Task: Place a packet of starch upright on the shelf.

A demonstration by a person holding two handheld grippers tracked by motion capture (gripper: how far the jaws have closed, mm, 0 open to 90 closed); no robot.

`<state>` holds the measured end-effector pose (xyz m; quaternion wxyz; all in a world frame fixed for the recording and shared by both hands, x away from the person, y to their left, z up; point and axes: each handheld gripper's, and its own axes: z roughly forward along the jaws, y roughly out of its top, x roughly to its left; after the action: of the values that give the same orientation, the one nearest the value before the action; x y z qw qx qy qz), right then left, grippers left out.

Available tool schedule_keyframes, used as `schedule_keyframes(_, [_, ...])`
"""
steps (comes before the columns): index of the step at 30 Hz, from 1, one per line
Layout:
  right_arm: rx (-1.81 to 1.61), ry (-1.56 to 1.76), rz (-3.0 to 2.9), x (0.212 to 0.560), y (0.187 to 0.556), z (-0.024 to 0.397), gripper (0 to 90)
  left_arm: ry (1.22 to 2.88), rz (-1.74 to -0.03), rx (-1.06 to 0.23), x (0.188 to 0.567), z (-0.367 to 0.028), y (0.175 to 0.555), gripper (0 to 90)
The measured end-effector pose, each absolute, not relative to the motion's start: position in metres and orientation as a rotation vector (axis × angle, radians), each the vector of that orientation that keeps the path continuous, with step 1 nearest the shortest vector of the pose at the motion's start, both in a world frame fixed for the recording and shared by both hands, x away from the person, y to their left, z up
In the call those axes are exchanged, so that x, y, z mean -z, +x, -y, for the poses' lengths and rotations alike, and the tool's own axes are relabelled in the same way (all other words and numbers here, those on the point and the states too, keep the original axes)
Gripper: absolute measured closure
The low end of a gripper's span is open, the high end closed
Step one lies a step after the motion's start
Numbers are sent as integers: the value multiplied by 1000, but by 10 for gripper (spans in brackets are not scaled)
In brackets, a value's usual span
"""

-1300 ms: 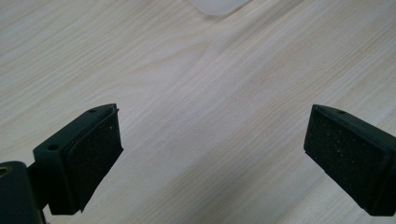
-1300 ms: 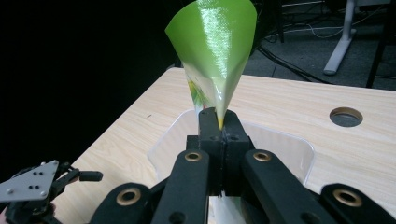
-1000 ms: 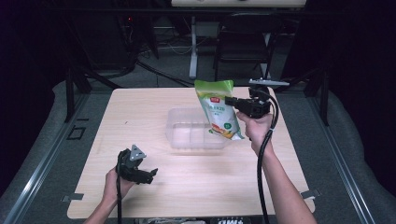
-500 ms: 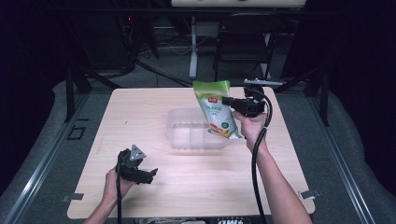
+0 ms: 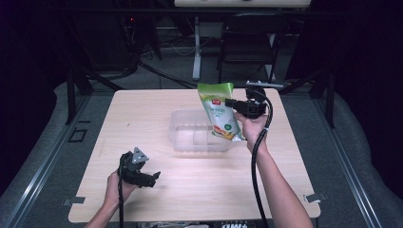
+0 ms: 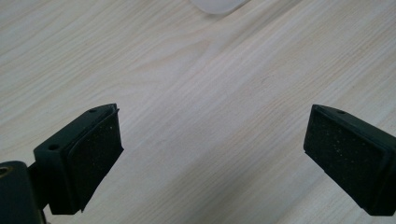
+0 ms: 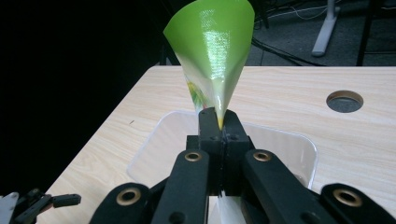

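The green pouch (image 5: 219, 110) hangs tilted above the clear plastic container (image 5: 190, 137), its lower corner at the container's right end.

On the table (image 5: 157, 109), the container (image 5: 190, 135) sits just past centre, toward 1 o'clock from the middle. My right gripper (image 5: 236, 103) is at the container's 3 o'clock edge, above its rim, jaws clamped on the pouch (image 5: 219, 114). The pouch hangs over the container's right end, its lower corner past the rim at about 4 o'clock. My left gripper (image 5: 153, 176) is at 7 o'clock from the container, well apart from it, near the table's front edge, jaws spread with bare tabletop between them. A chair (image 5: 247, 45) stands behind the table at 12 o'clock.
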<state>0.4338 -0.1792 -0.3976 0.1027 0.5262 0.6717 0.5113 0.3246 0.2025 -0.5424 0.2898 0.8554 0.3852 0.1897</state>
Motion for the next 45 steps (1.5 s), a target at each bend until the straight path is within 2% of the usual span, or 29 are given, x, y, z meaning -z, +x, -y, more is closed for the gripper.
schedule_keyframes(20, [-1448, 1602, -1963, 421, 449, 163, 900, 2288, -1028, -515, 543, -202, 324, 43])
schedule_keyframes(29, [-1366, 1612, -2008, 435, 455, 167, 872, 2292, -1025, -507, 543, -203, 324, 44])
schedule_keyframes(34, [-1343, 1597, -2051, 433, 459, 171, 802, 2288, -1025, -513, 543, -202, 324, 44])
schedule_keyframes(35, [-1324, 1593, -2091, 432, 462, 174, 736, 2289, -1025, -509, 543, -202, 324, 44])
schedule_keyframes(37, [-1302, 1581, -2120, 431, 465, 175, 673, 2290, -1026, -516, 544, -201, 325, 44])
schedule_keyframes(38, [-1302, 1581, -2120, 431, 465, 175, 673, 2290, -1026, -516, 544, -201, 325, 44])
schedule_keyframes(39, [-1281, 1567, -2149, 429, 470, 175, 607, 2294, -1023, -511, 544, -201, 325, 44])
schedule_keyframes(45, [-1141, 1487, -2252, 418, 486, 162, 480, 2302, -1022, -504, 544, -201, 325, 44])
